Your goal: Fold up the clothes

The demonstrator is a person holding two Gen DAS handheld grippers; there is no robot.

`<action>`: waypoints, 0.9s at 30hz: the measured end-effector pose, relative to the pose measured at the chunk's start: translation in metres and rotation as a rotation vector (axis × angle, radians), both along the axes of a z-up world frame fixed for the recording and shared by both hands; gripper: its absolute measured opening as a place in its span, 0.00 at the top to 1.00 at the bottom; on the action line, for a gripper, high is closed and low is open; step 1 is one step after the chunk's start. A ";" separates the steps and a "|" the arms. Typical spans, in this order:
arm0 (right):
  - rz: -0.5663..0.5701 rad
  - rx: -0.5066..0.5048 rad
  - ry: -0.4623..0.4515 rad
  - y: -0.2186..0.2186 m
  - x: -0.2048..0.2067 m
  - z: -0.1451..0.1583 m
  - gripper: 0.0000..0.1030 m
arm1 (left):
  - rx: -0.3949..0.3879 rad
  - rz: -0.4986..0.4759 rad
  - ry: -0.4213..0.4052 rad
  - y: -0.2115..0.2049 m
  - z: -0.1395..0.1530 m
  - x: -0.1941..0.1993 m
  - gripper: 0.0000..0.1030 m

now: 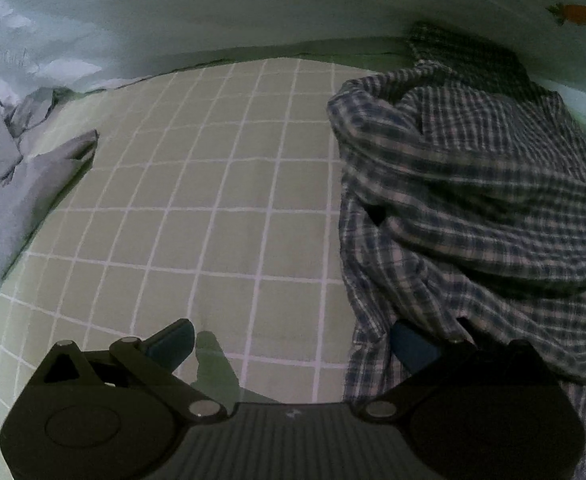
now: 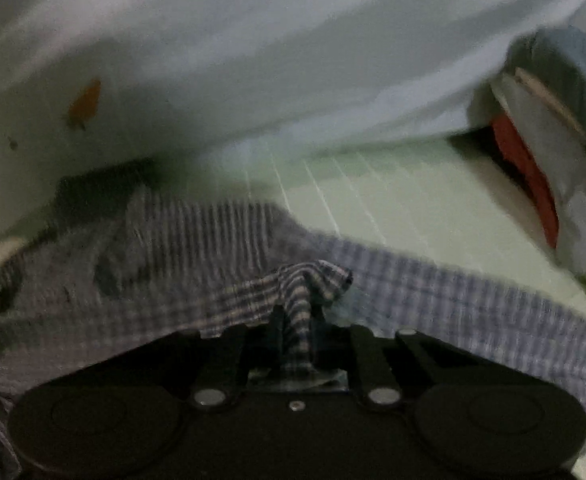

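Right gripper (image 2: 297,322) pinching plaid shirt (image 2: 305,280) fold; left gripper (image 1: 293,346) spread wide (nothing held) over checked sheet (image 1: 213,200)

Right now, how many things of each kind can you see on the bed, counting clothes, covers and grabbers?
Clothes: 1, the crumpled blue-and-white checked cotton shirt.
Covers: 2, the green bedsheet with white grid lines and the pale quilt with orange carrot prints.
Grabbers: 2, the left gripper, open, and the right gripper, pinching the shirt.
Total: 5.
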State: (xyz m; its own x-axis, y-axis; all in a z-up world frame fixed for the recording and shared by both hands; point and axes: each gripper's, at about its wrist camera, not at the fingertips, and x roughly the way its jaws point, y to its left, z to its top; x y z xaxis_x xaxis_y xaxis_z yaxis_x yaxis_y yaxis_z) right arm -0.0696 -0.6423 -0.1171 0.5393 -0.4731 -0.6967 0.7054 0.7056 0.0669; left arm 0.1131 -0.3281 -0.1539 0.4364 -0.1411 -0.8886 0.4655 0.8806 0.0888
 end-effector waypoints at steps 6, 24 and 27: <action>-0.094 -0.257 -0.191 -0.004 -0.009 0.073 0.88 | -0.068 0.012 -0.022 0.003 0.017 0.007 0.00; -0.246 -0.057 -0.052 -0.064 -0.018 0.017 0.87 | -0.367 0.025 0.087 -0.047 0.019 0.089 0.15; -0.249 -0.058 -0.046 -0.068 -0.018 0.015 0.87 | -0.375 0.047 0.125 -0.060 0.012 0.103 0.34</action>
State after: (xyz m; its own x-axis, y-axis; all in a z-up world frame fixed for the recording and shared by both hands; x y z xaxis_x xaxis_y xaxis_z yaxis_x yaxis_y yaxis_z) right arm -0.0876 -0.7099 -0.1019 0.4319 -0.6339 -0.6416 0.8549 0.5145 0.0672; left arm 0.2164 -0.3878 -0.1416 0.3421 -0.4485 -0.8257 0.4108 0.8617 -0.2979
